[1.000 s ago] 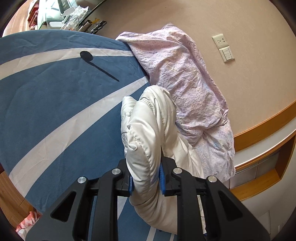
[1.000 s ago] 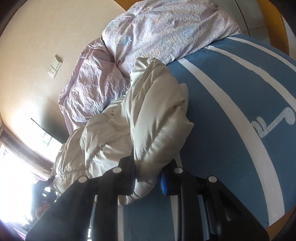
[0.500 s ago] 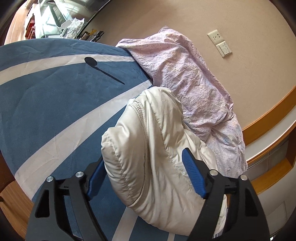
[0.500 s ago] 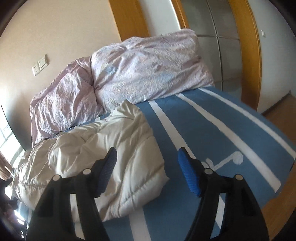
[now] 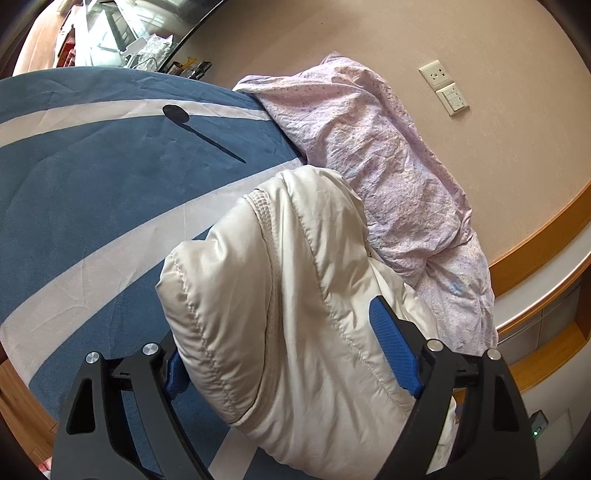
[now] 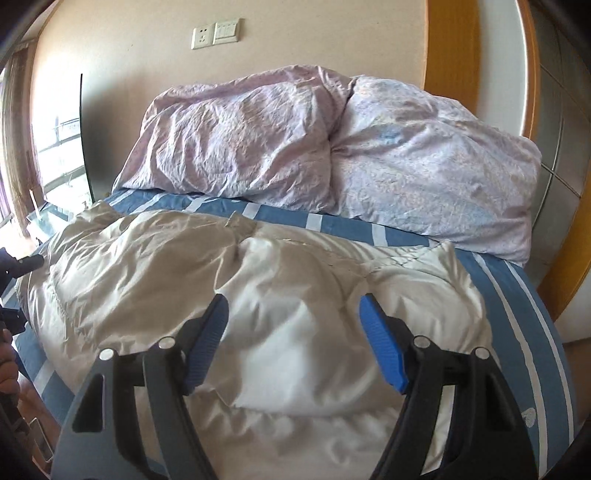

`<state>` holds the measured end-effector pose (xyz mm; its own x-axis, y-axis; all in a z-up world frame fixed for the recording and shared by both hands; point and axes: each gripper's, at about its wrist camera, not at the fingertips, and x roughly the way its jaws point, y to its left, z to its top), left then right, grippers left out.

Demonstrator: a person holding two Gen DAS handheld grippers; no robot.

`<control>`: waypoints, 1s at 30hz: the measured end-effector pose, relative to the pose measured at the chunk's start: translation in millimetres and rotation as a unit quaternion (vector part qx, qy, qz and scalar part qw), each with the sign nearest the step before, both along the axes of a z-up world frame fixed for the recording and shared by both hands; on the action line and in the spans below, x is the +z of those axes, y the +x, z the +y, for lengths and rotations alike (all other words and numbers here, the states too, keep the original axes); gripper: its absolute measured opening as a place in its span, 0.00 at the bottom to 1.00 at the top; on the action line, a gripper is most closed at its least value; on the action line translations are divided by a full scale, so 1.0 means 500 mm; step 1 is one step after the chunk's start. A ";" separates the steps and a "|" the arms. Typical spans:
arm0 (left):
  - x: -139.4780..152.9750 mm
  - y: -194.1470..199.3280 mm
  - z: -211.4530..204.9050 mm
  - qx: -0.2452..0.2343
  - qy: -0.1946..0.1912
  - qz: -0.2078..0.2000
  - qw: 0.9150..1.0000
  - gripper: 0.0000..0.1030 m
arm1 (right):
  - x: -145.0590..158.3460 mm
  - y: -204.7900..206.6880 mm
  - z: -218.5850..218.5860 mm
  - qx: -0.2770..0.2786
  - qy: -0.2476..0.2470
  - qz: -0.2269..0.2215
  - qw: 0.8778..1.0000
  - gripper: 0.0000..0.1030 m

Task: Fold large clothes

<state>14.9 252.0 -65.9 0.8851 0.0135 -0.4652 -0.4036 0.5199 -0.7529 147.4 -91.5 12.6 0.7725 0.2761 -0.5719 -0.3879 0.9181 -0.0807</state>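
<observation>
A cream padded jacket point(image 6: 184, 266) lies spread across the blue bed cover with white stripes point(image 6: 517, 295). In the left wrist view one bunched end of the jacket point(image 5: 288, 295) bulges up between the blue pads of my left gripper point(image 5: 284, 354). That gripper stands open, and its left pad is partly hidden behind the fabric. My right gripper point(image 6: 293, 332) hovers over the jacket's near edge. Its jaws are opening and grip nothing; the jacket lies below and beyond them.
Two lilac pillows point(image 6: 240, 147) point(image 6: 424, 166) lean on the wall at the head of the bed, also seen as lilac bedding point(image 5: 369, 147). A wall socket point(image 6: 216, 33) sits above them. A wooden frame point(image 6: 439, 55) stands right. A cluttered desk point(image 5: 140, 44) is beyond the bed.
Both grippers let go of the jacket and opened wide. The right one rolled upright and drew back, so the whole jacket now shows. The left one stayed in place.
</observation>
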 end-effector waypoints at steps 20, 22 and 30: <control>-0.010 0.037 0.003 0.024 0.000 0.021 0.999 0.76 | -0.131 0.017 0.147 -0.020 -0.200 -0.017 0.980 0.75; -0.006 0.036 0.002 0.028 0.000 0.015 0.999 0.70 | -0.140 0.013 0.161 -0.023 -0.222 -0.026 0.974 0.73; 0.056 0.032 -0.029 0.015 0.050 -0.022 0.998 0.43 | -0.157 0.006 0.187 -0.031 -0.260 -0.050 0.964 0.68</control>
